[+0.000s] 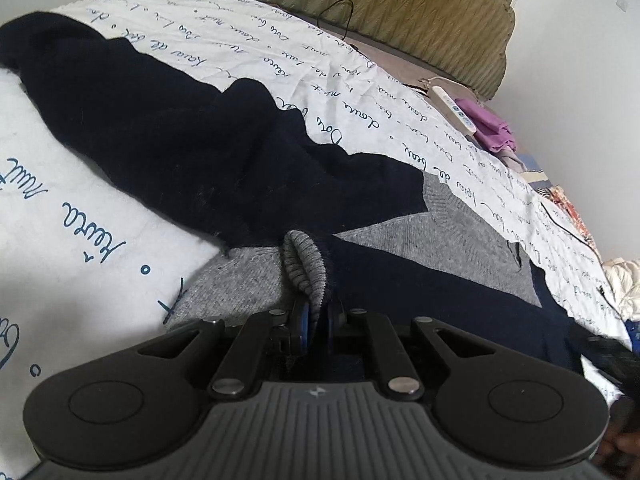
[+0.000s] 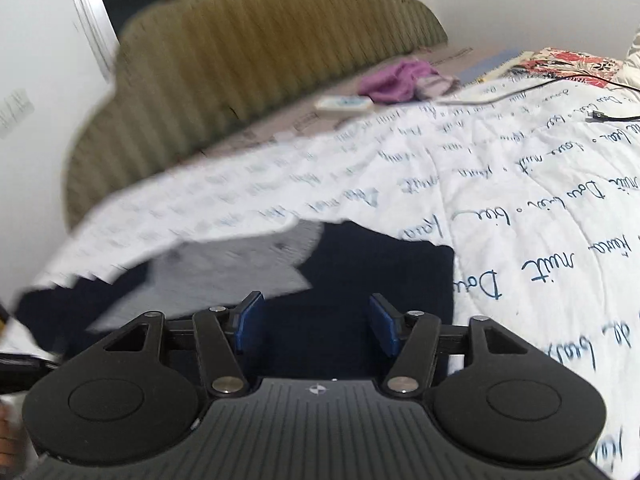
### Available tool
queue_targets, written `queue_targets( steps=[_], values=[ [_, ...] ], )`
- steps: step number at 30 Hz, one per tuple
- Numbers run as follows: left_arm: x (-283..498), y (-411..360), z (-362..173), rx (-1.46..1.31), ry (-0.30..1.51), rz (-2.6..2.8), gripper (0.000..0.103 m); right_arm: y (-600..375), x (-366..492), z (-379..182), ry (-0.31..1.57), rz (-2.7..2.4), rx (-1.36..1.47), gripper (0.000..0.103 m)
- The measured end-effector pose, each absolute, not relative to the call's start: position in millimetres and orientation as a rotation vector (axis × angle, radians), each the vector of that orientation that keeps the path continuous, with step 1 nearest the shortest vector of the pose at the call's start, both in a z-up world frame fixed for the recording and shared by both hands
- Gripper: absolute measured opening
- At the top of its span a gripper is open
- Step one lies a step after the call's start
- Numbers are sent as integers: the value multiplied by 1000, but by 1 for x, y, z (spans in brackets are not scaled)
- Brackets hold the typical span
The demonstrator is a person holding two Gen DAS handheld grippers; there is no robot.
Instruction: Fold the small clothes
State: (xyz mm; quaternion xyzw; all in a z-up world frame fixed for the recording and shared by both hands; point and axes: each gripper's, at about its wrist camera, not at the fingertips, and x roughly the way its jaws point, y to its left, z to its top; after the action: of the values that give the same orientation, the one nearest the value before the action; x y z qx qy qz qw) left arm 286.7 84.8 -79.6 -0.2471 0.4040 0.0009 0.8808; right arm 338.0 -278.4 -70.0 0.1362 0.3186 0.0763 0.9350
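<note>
Our left gripper [image 1: 316, 322] is clamped on the grey ribbed cuff [image 1: 304, 268] of the one navy-and-grey sweater [image 1: 192, 152], which lies spread on the quilt [image 1: 400, 128], and we judge the pinch is there so the sleeve can be carried over the body for a fold. Our right gripper [image 2: 318, 326] hangs above the sweater's navy part with its two blue pads [image 2: 248, 326] apart and nothing between them, free to take another edge. Beyond, we count one remote [image 1: 456, 108], one purple cloth [image 1: 492, 124] and one headboard [image 1: 360, 4].
</note>
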Motion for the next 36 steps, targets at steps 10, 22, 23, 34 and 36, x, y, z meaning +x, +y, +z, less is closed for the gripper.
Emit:
queue_targets(
  steps=[10, 22, 23, 34, 36],
  values=[
    [265, 110, -78, -641, 760, -86, 25, -264, 333, -107, 612, 101, 102, 65],
    [238, 310, -42, -909, 382, 367, 78, -264, 336, -107, 608, 125, 111, 74],
    [245, 326, -45, -936, 378, 399, 77, -264, 336, -107, 608, 126, 112, 74],
    [315, 361, -83, -965, 476, 497, 31, -264, 337, -108, 607, 139, 128, 77],
    [318, 360, -86, -935, 470, 518, 23, -264, 337, -108, 608, 141, 129, 78]
  ],
)
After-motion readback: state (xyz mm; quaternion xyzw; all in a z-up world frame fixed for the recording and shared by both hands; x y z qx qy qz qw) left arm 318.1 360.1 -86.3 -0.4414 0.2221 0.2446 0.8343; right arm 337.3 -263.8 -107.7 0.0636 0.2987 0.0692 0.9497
